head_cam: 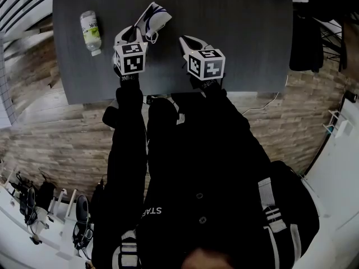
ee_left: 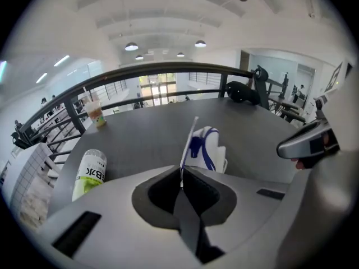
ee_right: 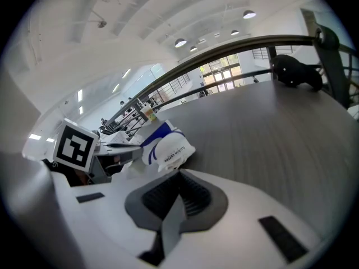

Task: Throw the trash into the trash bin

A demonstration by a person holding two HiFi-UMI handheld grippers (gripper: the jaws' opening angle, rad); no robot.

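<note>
A crumpled white and blue paper bag lies on the dark grey table. My left gripper is at the bag's near edge, its jaws shut on a thin upright flap of the paper. A little to the right of the bag, my right gripper hovers over the table with its jaws shut and nothing between them. A plastic bottle with a green label lies on its side left of the left gripper. No trash bin is in view.
A drink cup stands at the table's far edge by a dark railing. A black bundle rests at the far right corner. The table's near edge lies just behind both grippers, above wood flooring.
</note>
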